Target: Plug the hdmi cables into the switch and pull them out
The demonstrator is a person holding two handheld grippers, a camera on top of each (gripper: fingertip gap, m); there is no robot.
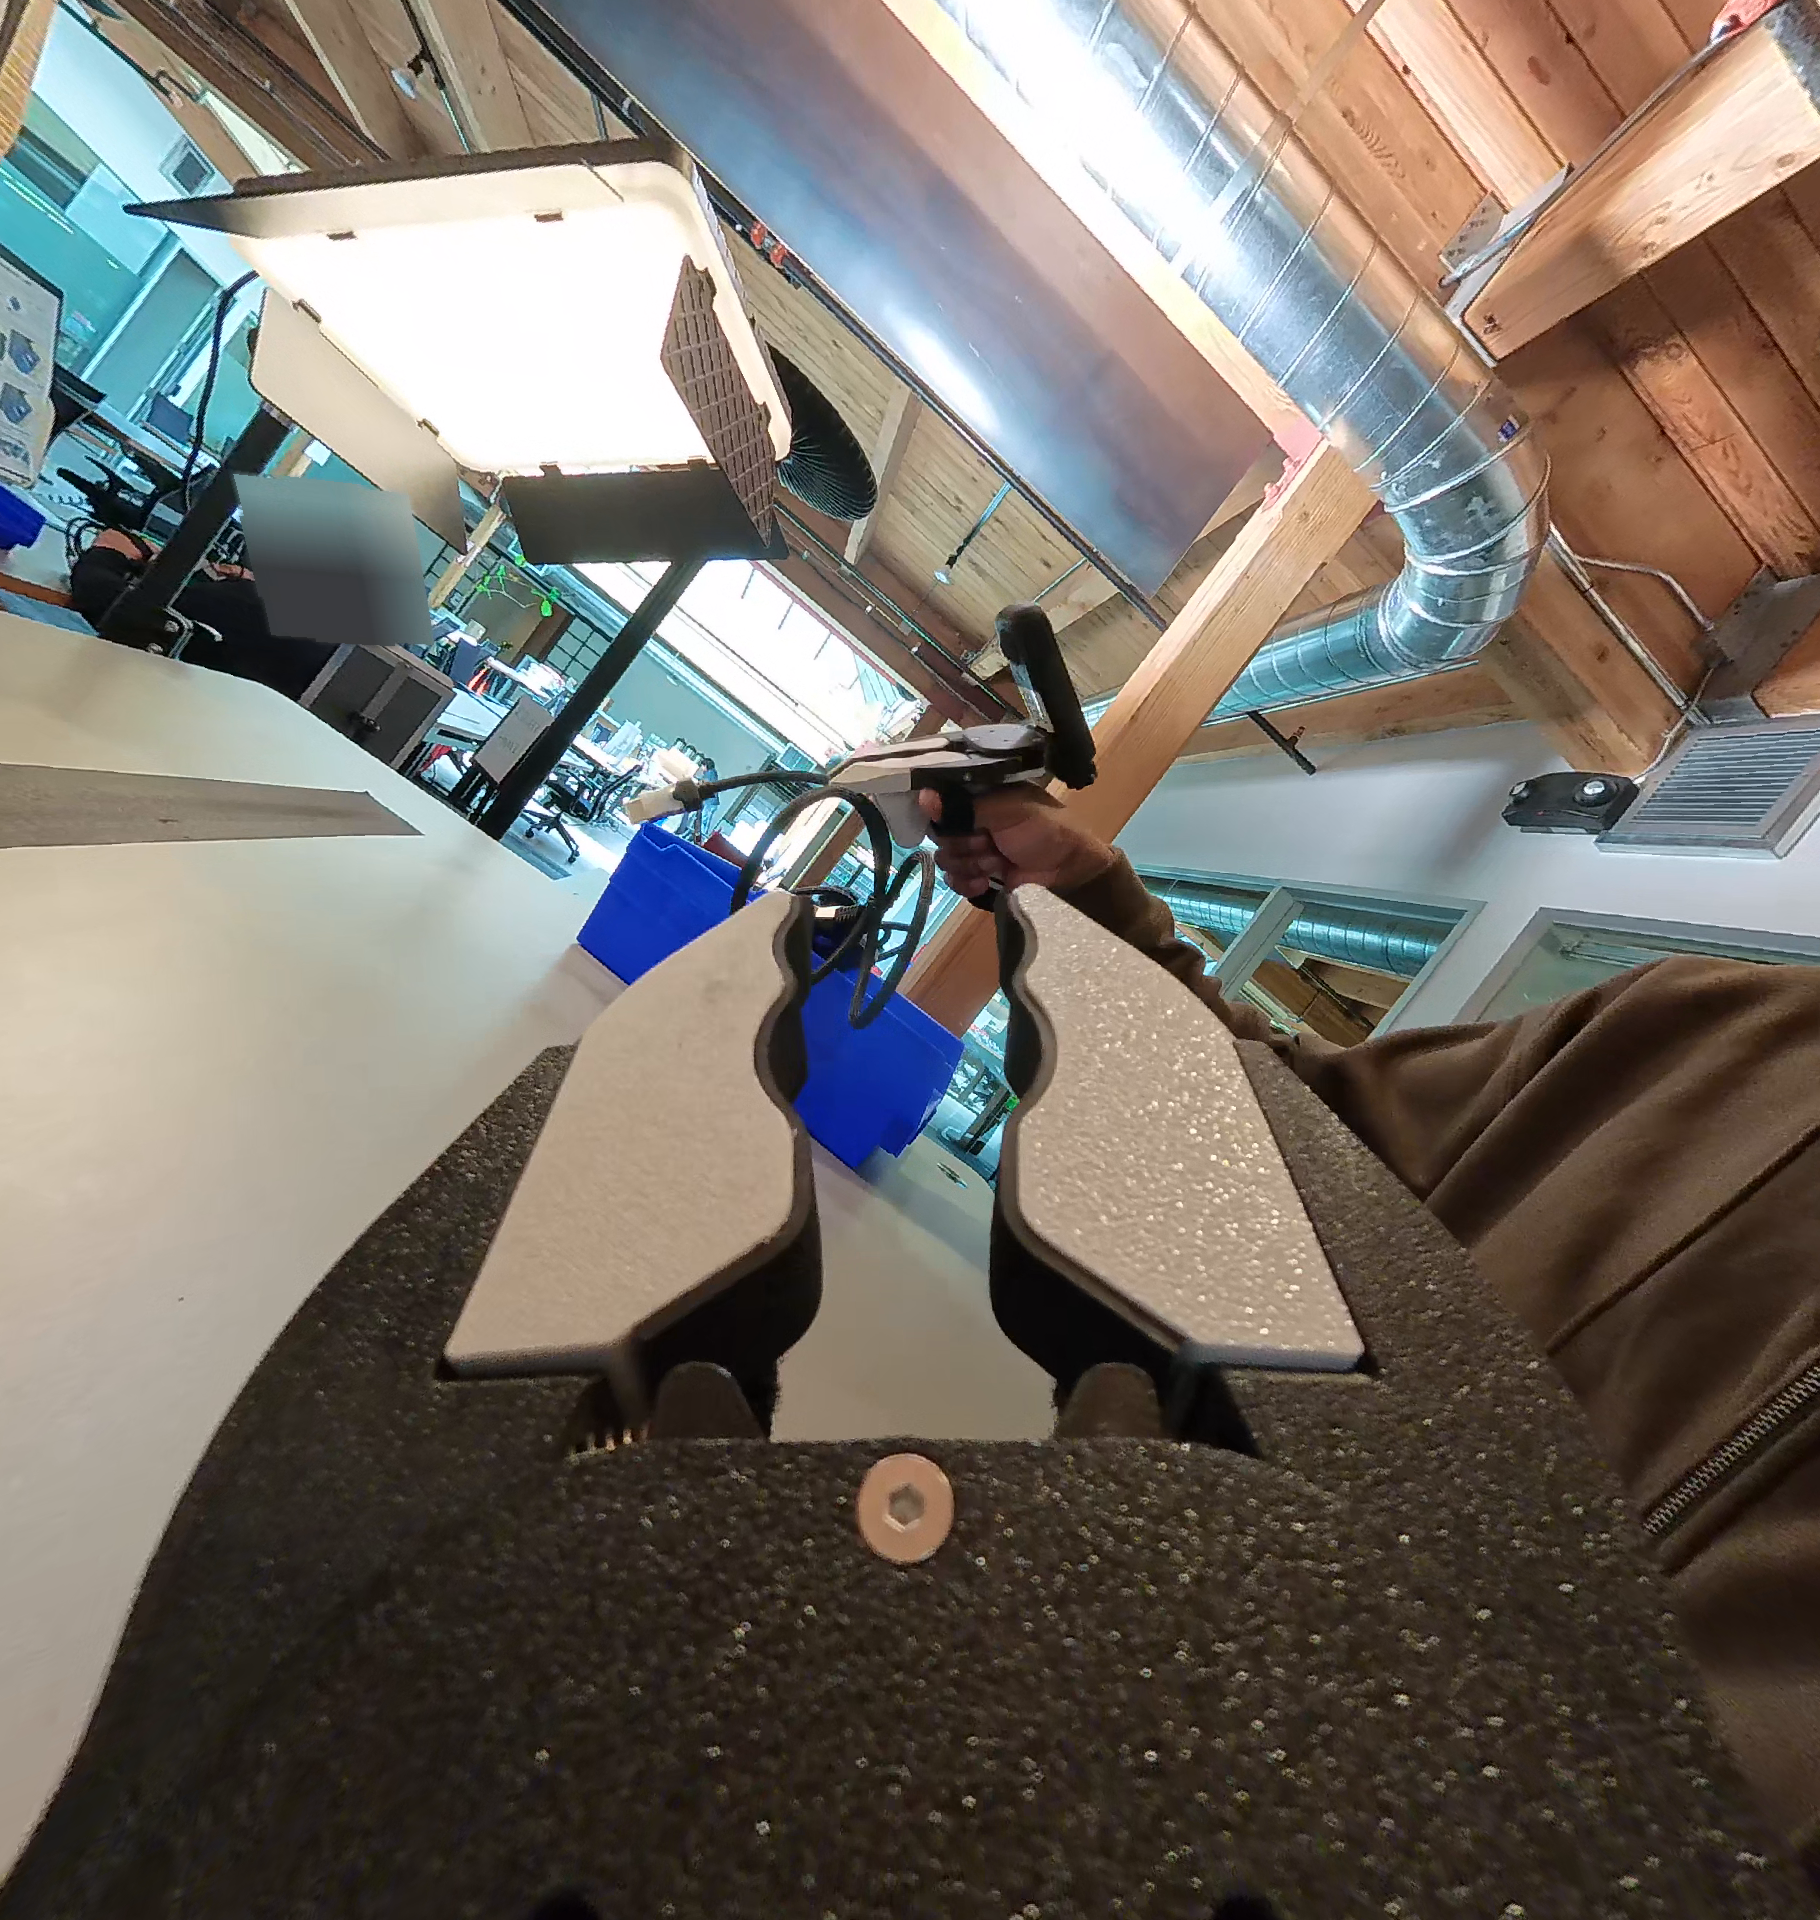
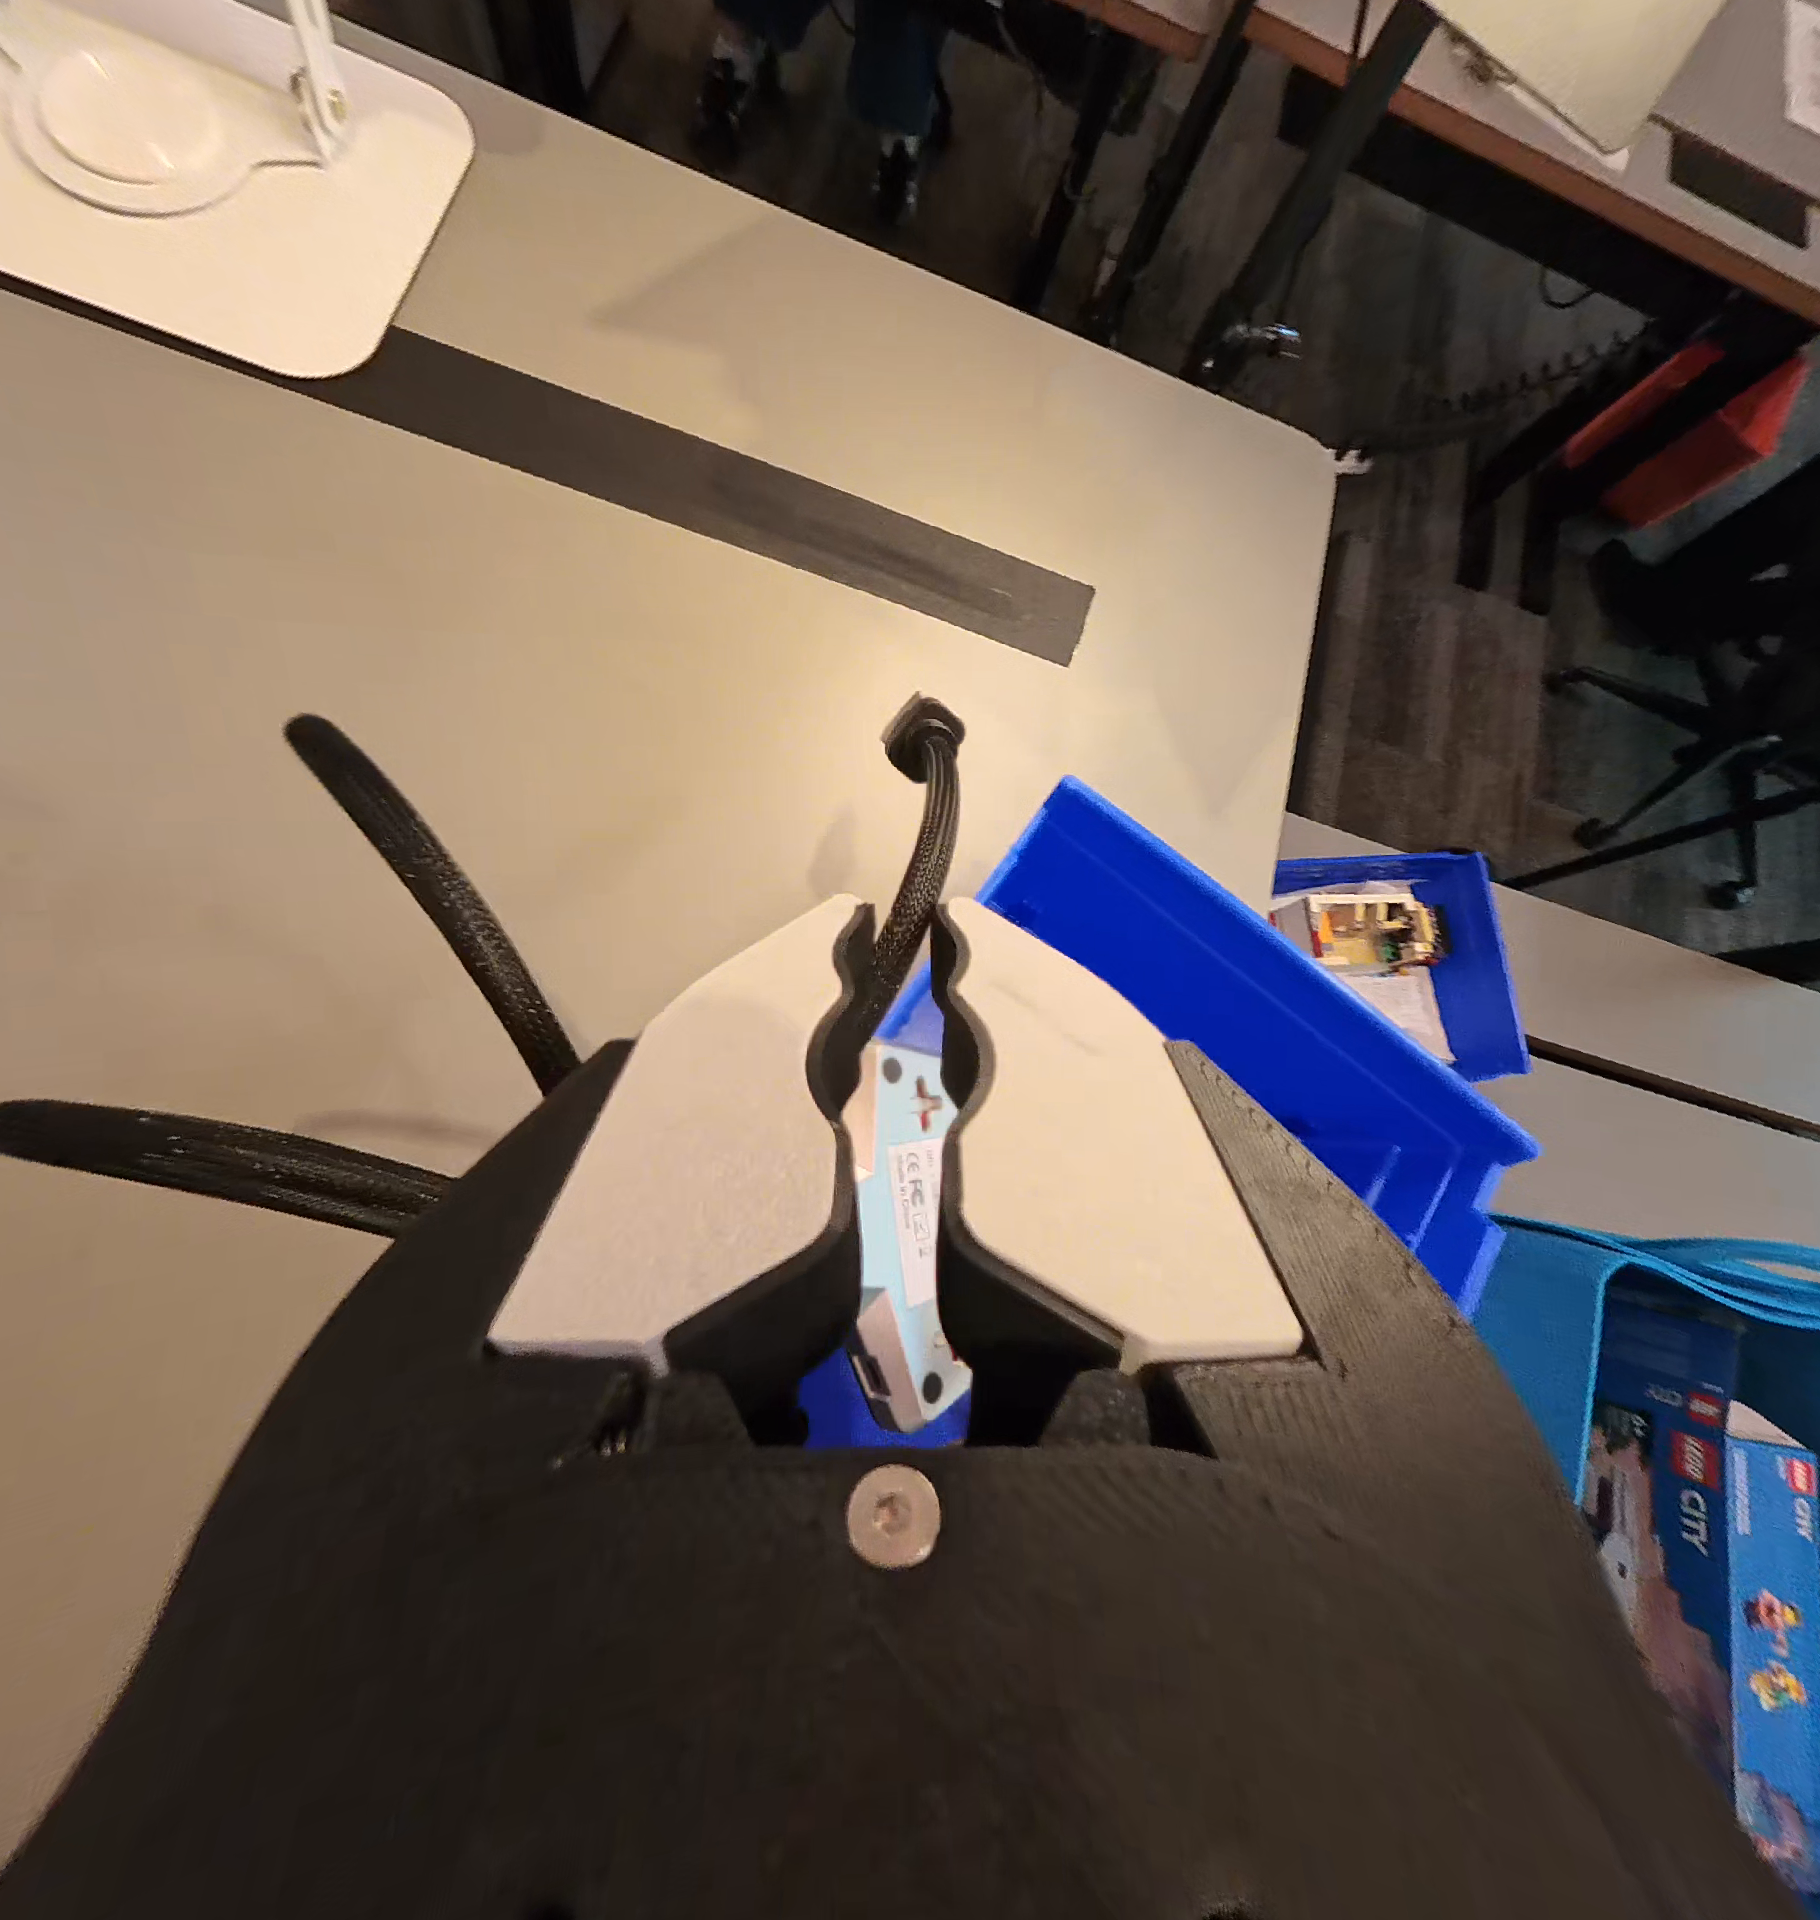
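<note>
Bin (image 2: pixel 1249 997) sits on the table (image 2: pixel 470 779), near its right edge. Left of the bin, the cable (image 2: pixel 911 914) rises between the right gripper (image 2: pixel 901 920) fingertips, above the table. Right of the bin, a second bin (image 2: pixel 1477 966); nearer than it, a bag (image 2: pixel 1571 1288) with a box (image 2: pixel 1758 1621) in it.

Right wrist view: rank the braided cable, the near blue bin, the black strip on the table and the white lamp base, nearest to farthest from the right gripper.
1. Black braided cable, pinched at the right gripper's tips.
2. Near blue bin, just right of the fingers.
3. Black strip, ahead across the table.
4. White lamp base, far upper left.
</note>
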